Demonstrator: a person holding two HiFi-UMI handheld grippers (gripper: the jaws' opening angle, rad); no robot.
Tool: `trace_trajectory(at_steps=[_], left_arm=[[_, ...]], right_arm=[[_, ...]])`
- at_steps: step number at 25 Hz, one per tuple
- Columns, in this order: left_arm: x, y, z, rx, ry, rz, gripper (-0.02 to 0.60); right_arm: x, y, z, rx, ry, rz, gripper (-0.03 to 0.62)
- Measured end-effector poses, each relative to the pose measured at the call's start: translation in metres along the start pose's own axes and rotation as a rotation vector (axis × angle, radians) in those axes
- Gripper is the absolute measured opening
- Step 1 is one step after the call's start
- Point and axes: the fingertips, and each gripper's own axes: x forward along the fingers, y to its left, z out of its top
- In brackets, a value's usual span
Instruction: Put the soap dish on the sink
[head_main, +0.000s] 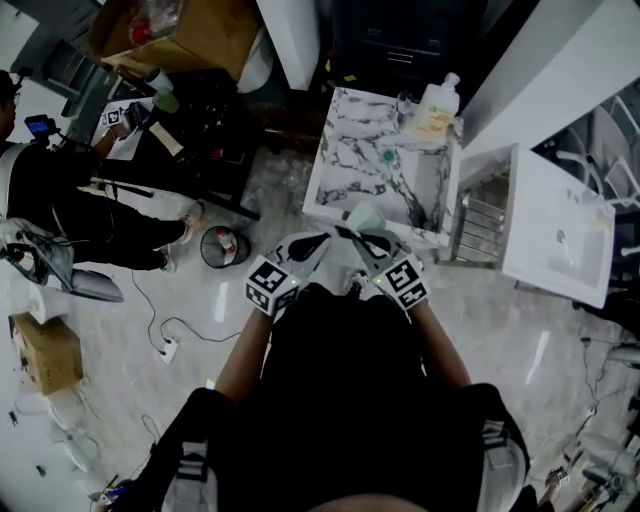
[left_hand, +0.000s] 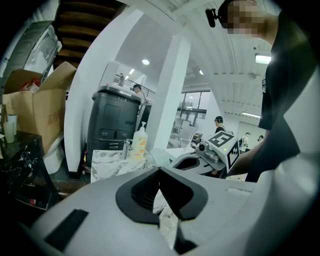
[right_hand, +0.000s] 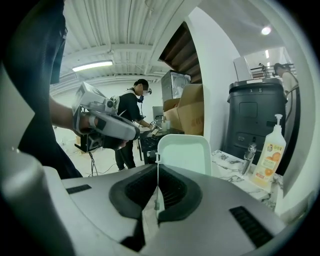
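My right gripper (right_hand: 158, 167) is shut on the rim of a white soap dish (right_hand: 184, 152), which stands on edge above its jaws. In the head view the dish (head_main: 365, 215) hangs at the near edge of the marble sink counter (head_main: 350, 150), with the right gripper (head_main: 352, 235) just behind it. The left gripper (head_main: 322, 238) is close beside it on the left, and its jaws (left_hand: 160, 171) meet with nothing between them. From the left gripper view the right gripper (left_hand: 210, 152) and the dish (left_hand: 161, 156) are to the right, with the counter (left_hand: 107, 165) beyond.
A soap pump bottle (head_main: 437, 105) and a faucet (right_hand: 247, 152) stand at the counter's far side. A white washbasin unit (head_main: 560, 230) and a towel rack (head_main: 480, 225) are to the right. A small bin (head_main: 222, 245), cables and a standing person (head_main: 60, 200) are to the left.
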Motion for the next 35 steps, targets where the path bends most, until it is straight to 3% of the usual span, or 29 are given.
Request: trace_trajectory(at_steps=[8,15,25,35], left_arm=[[0.026,-0.015,0.008,0.035,0.001,-0.037,0.000],[0.028,-0.004,0.007,0.013,-0.005,-0.026,0.000],[0.048,0.032,0.017,0.013,-0.017,-0.095,0.000],[0.066,0.109,0.047,0.018,0.014,-0.143,0.000]], right_arm=[[-0.014,-0.024,0.000,-0.011,-0.016,-0.035,-0.002],[-0.012,-0.034,-0.009,-0.015,0.004,-0.040,-0.002],[0.009,-0.058,0.000,0.011,0.036,-0.107,-0.002],[0.066,-0.107,0.034,0.053,0.045,-0.159,-0.002]])
